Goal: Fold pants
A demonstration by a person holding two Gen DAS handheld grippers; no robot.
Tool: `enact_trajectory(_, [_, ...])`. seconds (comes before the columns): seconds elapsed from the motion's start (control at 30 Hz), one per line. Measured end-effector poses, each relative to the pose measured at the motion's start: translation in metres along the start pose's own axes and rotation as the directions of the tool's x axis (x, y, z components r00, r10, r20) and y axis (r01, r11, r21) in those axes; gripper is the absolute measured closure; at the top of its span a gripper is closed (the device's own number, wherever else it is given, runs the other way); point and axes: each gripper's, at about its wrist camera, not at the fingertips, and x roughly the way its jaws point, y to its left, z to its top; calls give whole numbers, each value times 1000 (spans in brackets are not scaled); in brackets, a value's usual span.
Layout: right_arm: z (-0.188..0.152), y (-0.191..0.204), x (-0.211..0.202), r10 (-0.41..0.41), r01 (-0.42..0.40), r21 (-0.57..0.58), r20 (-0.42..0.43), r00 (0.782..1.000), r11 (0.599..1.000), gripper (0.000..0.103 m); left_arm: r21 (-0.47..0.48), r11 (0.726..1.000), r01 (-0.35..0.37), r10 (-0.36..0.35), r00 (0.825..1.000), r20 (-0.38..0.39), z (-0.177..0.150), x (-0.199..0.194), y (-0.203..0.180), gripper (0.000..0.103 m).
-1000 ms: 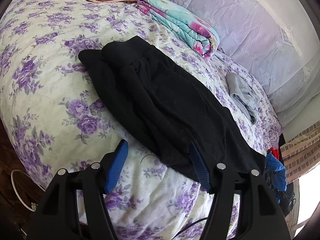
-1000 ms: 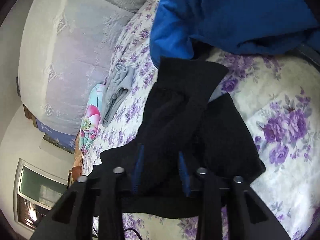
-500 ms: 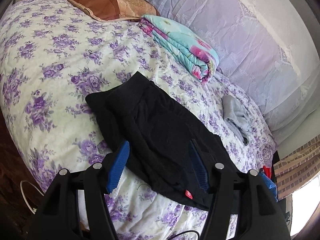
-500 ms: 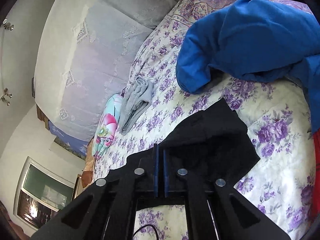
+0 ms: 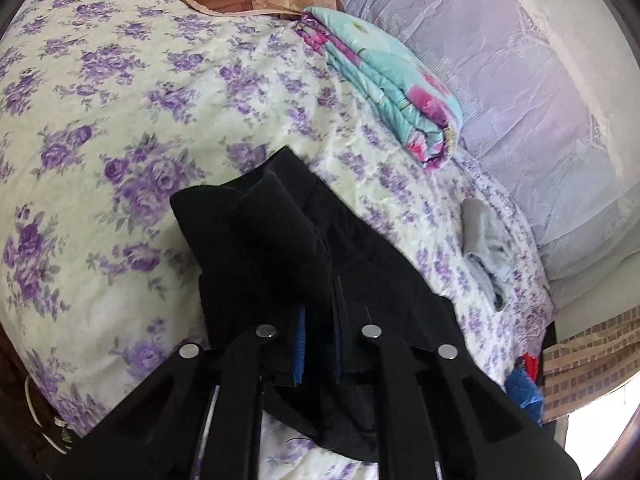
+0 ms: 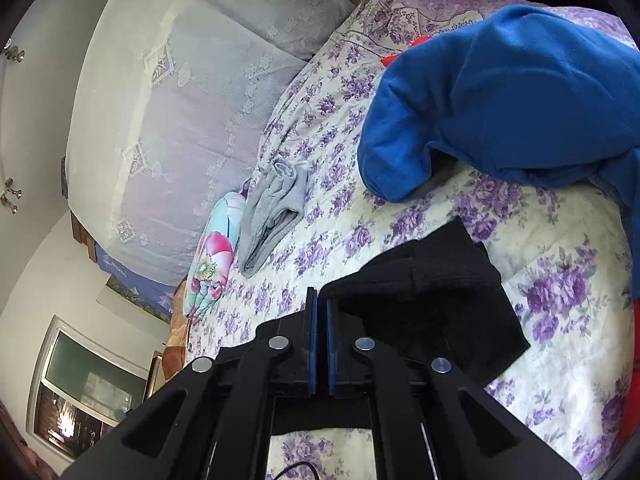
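Pants lie black across the bed, blue heap at two o'clock. Left tool has just closed on one end, right tool pinches the other. Both ends gripped; next, I'd guess, carry one end over the other.

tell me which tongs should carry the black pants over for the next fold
Probably the left. The left tongs have just closed on the bunched near edge of the black pants, with open bedspread beyond to lay them over. The right tongs pinch an edge too, but the blue garment crowds that side.
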Motion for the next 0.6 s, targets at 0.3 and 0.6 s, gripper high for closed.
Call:
enact_trajectory(0.3, [93, 31, 88, -26, 26, -7, -30, 999, 1000, 99, -23, 999, 45, -45, 999, 22, 81, 44, -70, 94])
enact_trajectory(0.6, [151, 10, 259, -280, 271, -72, -220, 934, 960, 97, -49, 989, -140, 137, 989, -61, 115, 166, -85, 89])
